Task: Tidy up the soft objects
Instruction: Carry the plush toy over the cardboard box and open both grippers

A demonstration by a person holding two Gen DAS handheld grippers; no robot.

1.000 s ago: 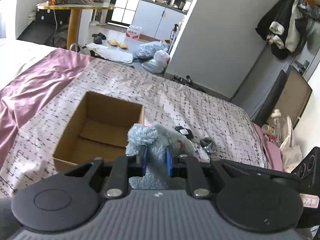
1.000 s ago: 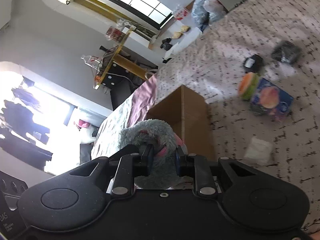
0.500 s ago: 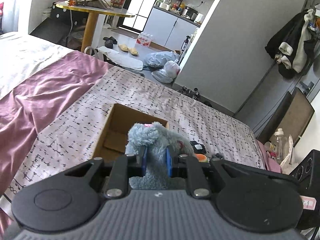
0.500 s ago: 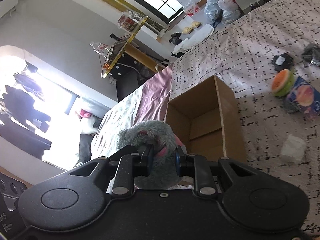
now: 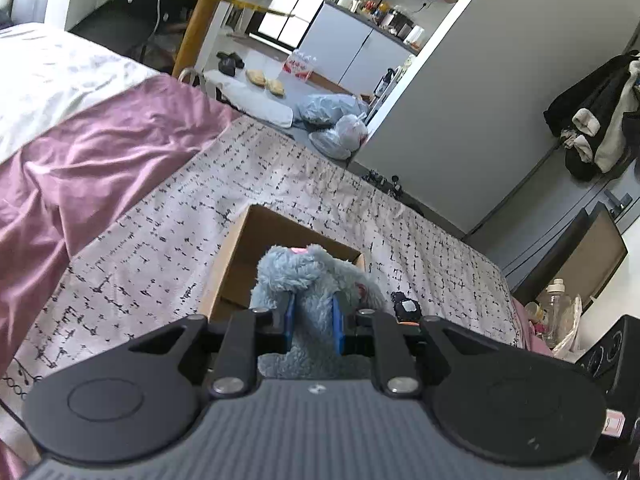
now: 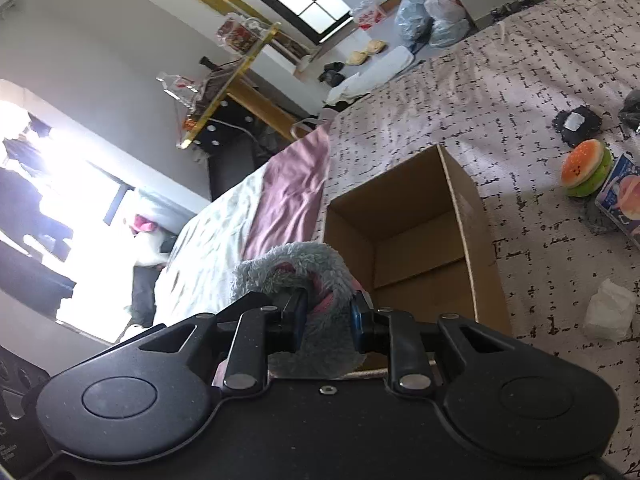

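- One blue-grey plush toy (image 5: 308, 280), fluffy with pink patches, is carried in the air by both grippers at once, just in front of one open cardboard box (image 5: 256, 256).
- The left gripper (image 5: 313, 318) has its two fingers drawn narrow, pinching a fold of the toy's fur between its blue pads.
- The right gripper (image 6: 329, 314) is likewise nearly closed, clamped on a grey and pink part of the same plush toy (image 6: 296, 268).
- From the right wrist view the cardboard box (image 6: 464, 216) looks empty, its flaps folded down inside, and it sits on one bed cover (image 6: 500, 80) printed with black marks.
- The step in hand appears to be carrying the toy over the box mouth.
- To do it well, both grippers should likely travel together so the toy is not stretched, stop above the middle of the opening, and only then let go, so that no limb hangs over the rim.
- Beyond the box, well apart from it on the cover, lie other things: one burger-shaped toy (image 6: 586, 168) in orange and green, one printed packet (image 6: 620, 200) touching it, one crumpled white tissue (image 6: 608, 310), and one small black item with a white label (image 6: 576, 122).
- One purple sheet (image 5: 80, 160) covers the bed's far left side.
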